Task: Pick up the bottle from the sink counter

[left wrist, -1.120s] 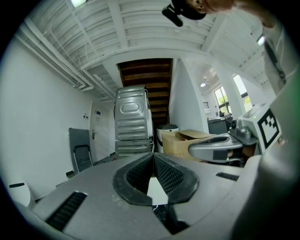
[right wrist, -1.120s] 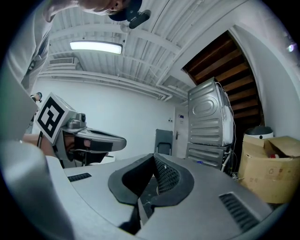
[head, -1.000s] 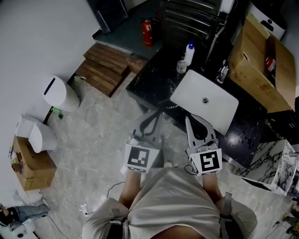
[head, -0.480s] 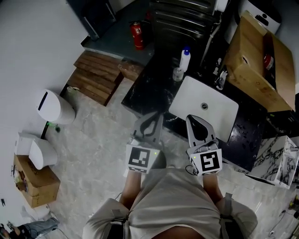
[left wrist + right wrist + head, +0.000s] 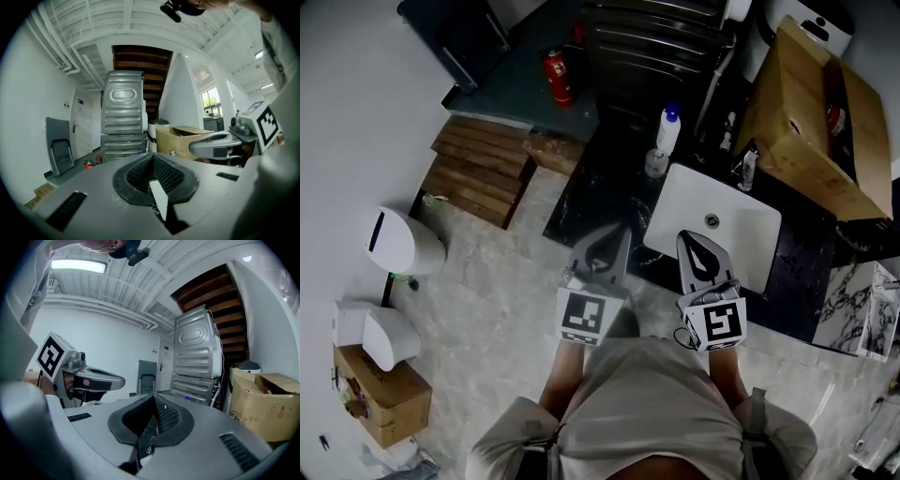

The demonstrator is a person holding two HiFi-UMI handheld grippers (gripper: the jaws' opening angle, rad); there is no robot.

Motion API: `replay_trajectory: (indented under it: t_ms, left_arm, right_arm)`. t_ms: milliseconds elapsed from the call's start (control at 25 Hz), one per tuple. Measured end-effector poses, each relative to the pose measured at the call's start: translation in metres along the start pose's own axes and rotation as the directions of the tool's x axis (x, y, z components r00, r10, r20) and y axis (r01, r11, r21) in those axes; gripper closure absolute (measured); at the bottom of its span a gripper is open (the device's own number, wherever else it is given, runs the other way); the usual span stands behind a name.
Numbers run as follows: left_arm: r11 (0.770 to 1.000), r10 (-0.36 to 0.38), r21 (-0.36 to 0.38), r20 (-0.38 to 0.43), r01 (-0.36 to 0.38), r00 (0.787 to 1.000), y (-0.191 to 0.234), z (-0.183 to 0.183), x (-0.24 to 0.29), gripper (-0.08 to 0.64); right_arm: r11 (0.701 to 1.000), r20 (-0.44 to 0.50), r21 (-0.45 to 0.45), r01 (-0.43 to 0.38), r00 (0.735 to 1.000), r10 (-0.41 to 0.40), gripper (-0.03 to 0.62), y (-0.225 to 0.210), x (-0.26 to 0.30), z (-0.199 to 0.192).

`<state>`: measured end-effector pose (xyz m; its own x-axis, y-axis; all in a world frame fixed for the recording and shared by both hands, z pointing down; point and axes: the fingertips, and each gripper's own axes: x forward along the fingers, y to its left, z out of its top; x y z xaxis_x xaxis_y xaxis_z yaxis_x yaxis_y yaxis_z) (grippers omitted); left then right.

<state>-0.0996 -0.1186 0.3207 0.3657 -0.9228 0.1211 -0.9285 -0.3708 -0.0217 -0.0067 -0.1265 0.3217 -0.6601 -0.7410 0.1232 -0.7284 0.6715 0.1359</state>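
A white bottle (image 5: 667, 129) with a blue cap stands upright on the black sink counter (image 5: 598, 183), at its far left corner beside a small clear jar (image 5: 655, 163). The white basin (image 5: 727, 230) lies to their right. In the head view my left gripper (image 5: 608, 236) hangs over the counter's near edge, well short of the bottle. My right gripper (image 5: 693, 240) is level with it over the basin's near rim. Both are shut with nothing in them, as the left gripper (image 5: 153, 159) and right gripper (image 5: 153, 401) views confirm. The gripper views do not clearly show the bottle.
A tap (image 5: 747, 170) stands behind the basin. A large open cardboard box (image 5: 806, 103) sits at the counter's right, stacked metal machines (image 5: 661, 37) behind it. On the floor to the left are a red fire extinguisher (image 5: 558, 75), a wooden pallet (image 5: 483, 173) and a white bin (image 5: 401, 242).
The person has stepped forward: the counter, basin and bottle have come nearer to both grippers, whose tips now reach the counter's near edge. Both stay shut and empty.
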Motion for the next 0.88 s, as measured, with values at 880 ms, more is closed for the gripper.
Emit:
replay_trajectory:
  t_ms: [880]
  left_arm:
    - [0.973,-0.229,-0.021,-0.030,0.229,0.973,0.026,-0.040,0.076,0.557]
  right_arm:
    - [0.984,-0.101,0.010,0.180,0.979,-0.178,0.597,-0.032,0.048,-0.035]
